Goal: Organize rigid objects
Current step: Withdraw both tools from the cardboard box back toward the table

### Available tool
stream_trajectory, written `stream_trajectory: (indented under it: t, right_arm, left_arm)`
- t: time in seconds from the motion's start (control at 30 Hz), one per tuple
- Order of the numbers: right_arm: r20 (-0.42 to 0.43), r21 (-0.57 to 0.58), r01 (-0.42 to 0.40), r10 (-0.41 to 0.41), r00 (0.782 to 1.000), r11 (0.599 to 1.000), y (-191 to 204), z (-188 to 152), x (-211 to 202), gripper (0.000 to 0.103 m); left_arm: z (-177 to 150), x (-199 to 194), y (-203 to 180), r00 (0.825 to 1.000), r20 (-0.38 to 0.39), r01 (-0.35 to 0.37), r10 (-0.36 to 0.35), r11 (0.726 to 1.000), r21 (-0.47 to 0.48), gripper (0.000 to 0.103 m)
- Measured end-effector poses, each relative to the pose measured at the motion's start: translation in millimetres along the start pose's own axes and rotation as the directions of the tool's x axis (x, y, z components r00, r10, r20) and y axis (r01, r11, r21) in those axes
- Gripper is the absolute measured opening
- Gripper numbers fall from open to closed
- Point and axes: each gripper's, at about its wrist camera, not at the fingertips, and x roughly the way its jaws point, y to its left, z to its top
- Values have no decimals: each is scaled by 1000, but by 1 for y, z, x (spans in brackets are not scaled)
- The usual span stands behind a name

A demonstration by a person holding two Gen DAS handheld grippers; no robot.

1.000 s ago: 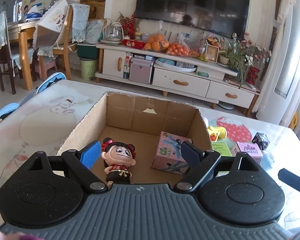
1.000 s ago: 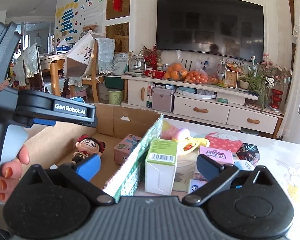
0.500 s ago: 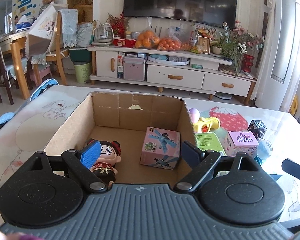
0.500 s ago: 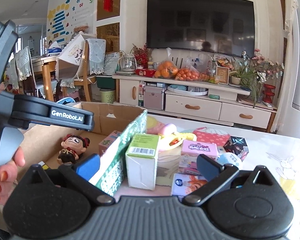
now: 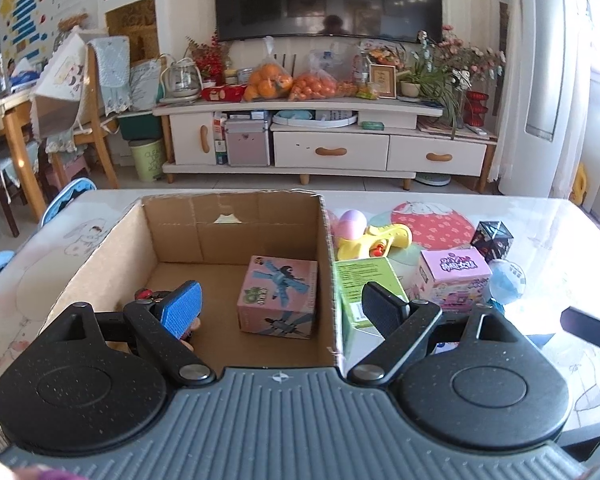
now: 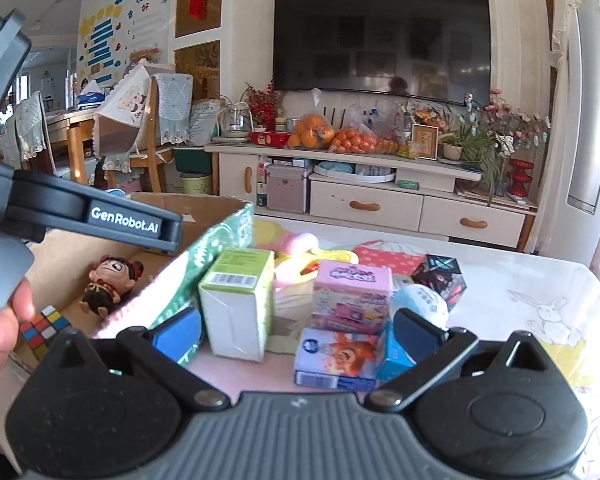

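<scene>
While spread wide, both grippers [image 5: 278, 303] [image 6: 298, 333] hold nothing.

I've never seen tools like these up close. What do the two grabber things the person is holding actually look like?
Each is a dark grey ribbed body with two round black speckled discs and black linked fingers. The left gripper and right gripper both carry one blue textured pad and one black pad. White "GenRobot.AI" lettering marks the left one's side. Fingernails are painted orange-red.

Brown cardboard box [image 5: 236, 232] — green-patterned outside, pink cube box [image 5: 278, 296] inside, lime-green carton [image 6: 236, 304], multicoloured puzzle cube [image 6: 44, 326].
</scene>
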Motion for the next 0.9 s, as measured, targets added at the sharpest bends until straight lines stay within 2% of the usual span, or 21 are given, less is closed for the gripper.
stream_trajectory:
  t: [0.4,0.9]
  right_arm:
    - [-24,26,38,-37,999,999,-33,-14,1,102]
    - [-70,61,81,-77,995,995,-73,-30,9,102]
  left_arm:
    - [-11,-1,-9,999,48,-8,1,989,146,103]
    - [-14,1,-12,1000,29,4,-10,983,183,103]
